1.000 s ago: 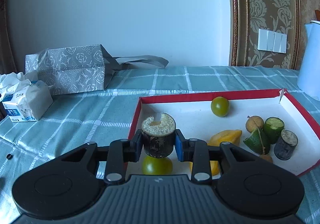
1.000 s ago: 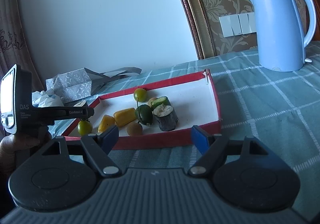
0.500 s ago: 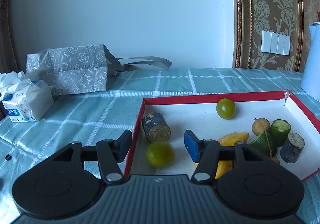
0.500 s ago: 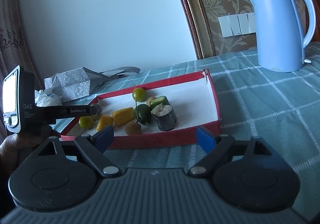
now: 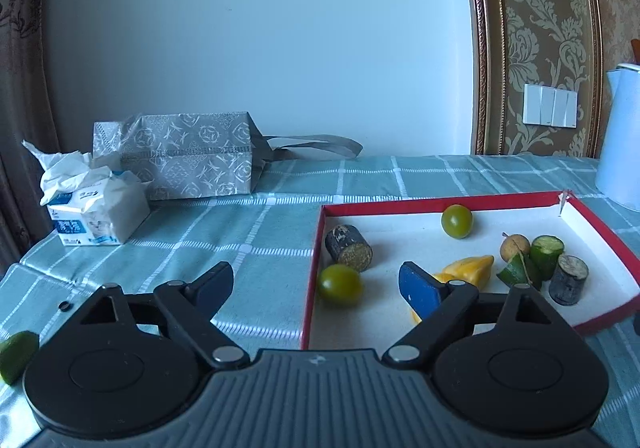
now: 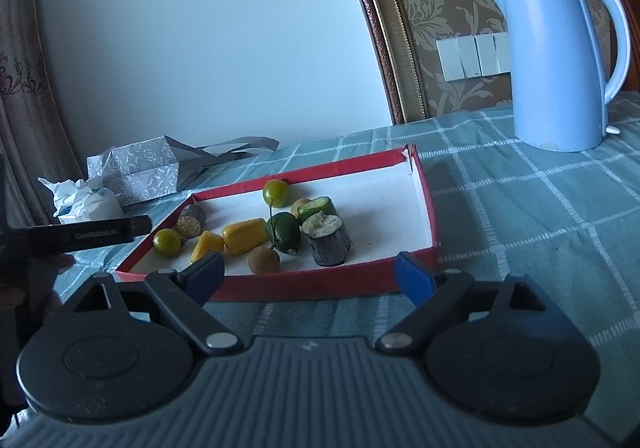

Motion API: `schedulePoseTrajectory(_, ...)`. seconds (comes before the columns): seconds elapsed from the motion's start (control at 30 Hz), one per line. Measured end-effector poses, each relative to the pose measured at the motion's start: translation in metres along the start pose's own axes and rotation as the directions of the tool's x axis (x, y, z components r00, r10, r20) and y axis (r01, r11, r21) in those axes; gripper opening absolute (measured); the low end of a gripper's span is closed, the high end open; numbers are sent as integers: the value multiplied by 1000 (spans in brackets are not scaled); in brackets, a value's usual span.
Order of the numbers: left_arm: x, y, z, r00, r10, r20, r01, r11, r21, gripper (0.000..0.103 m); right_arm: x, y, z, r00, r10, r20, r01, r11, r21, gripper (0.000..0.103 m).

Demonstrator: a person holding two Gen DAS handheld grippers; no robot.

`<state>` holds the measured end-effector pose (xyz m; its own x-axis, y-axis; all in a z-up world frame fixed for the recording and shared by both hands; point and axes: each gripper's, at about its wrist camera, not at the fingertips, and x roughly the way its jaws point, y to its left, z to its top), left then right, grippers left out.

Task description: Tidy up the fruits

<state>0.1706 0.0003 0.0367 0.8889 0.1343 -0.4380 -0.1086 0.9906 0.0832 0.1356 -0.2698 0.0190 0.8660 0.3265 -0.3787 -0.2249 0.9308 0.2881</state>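
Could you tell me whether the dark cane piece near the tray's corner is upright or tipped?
Tipped: the cane piece lies sideways, its cut end facing outward.

**R wrist: tray ahead, jaws wide**

My right gripper (image 6: 310, 274) hangs empty w/ jaws spread, just short of the red tray (image 6: 320, 284). Fruit pieces clustered at tray's left half. Blue kettle (image 6: 556, 59) behind, well apart. Left gripper (image 6: 86, 235) pokes in from left.

Sitting in the red tray (image 6: 425, 183) are two round green fruits (image 6: 276, 192) (image 6: 167, 242), two dark cane sections (image 6: 327, 239) (image 6: 191, 222), two yellow chunks (image 6: 244, 236) (image 6: 207, 244), two brown longans (image 6: 264, 260) (image 5: 515, 246), one dark green lime piece (image 6: 285, 236) and one cucumber piece (image 6: 317, 206). One more green piece (image 5: 16, 355) is lying on the tabletop, far left. One kettle (image 6: 554, 59), one gift bag (image 5: 188, 155) and one tissue pack (image 5: 94, 203) are standing by.
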Motion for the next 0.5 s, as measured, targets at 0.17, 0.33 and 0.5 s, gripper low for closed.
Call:
schedulePoseTrajectory(0.17, -22, 15, -12, 1000, -12, -23, 11, 999, -33, 99, -1, 1, 1, 1000, 1, 8, -1, 1000, -11, 92)
schedulePoseTrajectory(0.33, -41, 29, -24, 999, -5, -31, 3, 998, -67, 103, -1, 4, -1, 1000, 1, 8, -1, 1000, -25, 93)
schedulePoseTrajectory(0.5, -54, 38, -39, 997, -7, -74, -1, 995, -104, 103, -7, 14, -3, 999, 9, 41, -7, 999, -43, 103)
